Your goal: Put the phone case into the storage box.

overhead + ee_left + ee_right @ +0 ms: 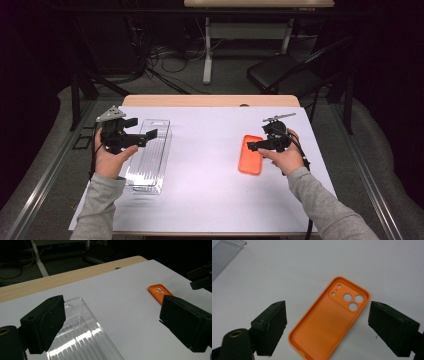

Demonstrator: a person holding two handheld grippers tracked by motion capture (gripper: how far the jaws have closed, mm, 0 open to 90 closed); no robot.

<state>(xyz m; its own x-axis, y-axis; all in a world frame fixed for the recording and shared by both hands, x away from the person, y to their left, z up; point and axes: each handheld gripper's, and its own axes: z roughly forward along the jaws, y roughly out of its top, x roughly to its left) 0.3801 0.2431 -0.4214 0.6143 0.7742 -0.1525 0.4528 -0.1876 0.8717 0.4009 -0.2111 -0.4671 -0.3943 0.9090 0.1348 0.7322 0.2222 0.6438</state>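
One orange phone case (250, 155) lies at the frame's right and one clear plastic tray (149, 156) at its left.

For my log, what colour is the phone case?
Orange; the phone case shows best in the right gripper view.

No lettering, label, brand or number can be read anywhere here: the orange rubbery phone case (329, 322) is plain inside, the clear ribbed plastic tray (149, 156) at nine o'clock carries no print, and the white table sheet (210, 150) is blank.
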